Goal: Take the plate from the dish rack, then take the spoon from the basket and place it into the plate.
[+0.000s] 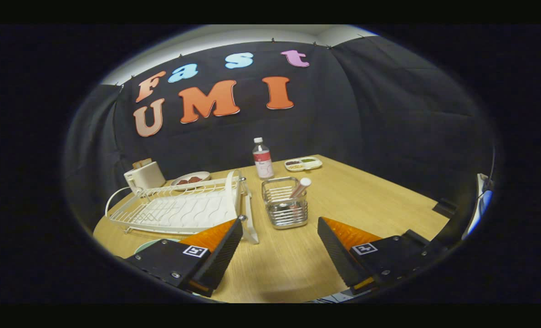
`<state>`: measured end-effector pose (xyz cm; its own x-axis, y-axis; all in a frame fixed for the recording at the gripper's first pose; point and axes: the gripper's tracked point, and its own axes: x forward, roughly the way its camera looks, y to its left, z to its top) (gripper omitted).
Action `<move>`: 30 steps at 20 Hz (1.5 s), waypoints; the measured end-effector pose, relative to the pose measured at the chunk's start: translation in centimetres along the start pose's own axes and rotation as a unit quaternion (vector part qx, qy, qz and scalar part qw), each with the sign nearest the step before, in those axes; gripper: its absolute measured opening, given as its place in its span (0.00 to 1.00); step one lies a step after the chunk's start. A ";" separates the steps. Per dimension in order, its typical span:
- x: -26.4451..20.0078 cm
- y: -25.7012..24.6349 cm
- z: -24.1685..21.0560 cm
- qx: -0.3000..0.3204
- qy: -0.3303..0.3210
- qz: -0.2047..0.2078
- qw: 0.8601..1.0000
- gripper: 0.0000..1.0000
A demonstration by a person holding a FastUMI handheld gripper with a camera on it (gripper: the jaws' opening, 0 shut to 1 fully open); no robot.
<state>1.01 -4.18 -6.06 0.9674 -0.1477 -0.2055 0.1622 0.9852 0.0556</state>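
A white wire dish rack [184, 207] stands on the wooden table [380, 205], ahead of my left finger; I see no plate in its slots. The pale green rim of a plate [148, 245] peeks out on the table in front of the rack, mostly hidden behind my left finger. Just ahead of the fingers stands a metal wire basket [285, 212], and a spoon [301, 187] leans in it with its pale handle pointing up and to the right. My gripper [280, 222] is open above the table with nothing between its fingers.
Beyond the basket stands a clear bottle [262, 158] with a red label. A small divided dish [303, 163] lies at the table's far edge. Behind the rack are a white toaster [144, 175] and a plate of food [190, 179]. Black cloth walls surround the table.
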 end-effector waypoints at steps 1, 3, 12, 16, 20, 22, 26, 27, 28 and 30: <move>0.5 -0.6 1.0 0.004 -0.011 -0.003 1.000 0.98; 1.5 -1.2 2.7 0.017 -0.031 0.000 0.999 0.98; 5.9 -0.2 4.0 -0.018 -0.047 0.022 0.999 0.66; 6.9 -0.1 3.9 -0.023 -0.046 0.015 0.999 0.37; 7.1 0.6 3.7 -0.025 -0.039 0.024 0.999 0.15; 7.0 1.2 4.0 -0.035 -0.042 0.030 0.998 0.12; 6.5 2.1 4.4 -0.045 -0.048 0.036 0.997 0.07; 6.3 2.3 4.7 -0.047 -0.051 0.036 0.997 0.07; 6.0 2.5 4.9 -0.049 -0.053 0.037 0.997 0.07; 5.4 2.6 5.6 -0.053 -0.061 0.035 0.996 0.07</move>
<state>7.79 -2.92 -1.52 0.9931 -0.0809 -0.0847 0.0778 0.9962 -0.0388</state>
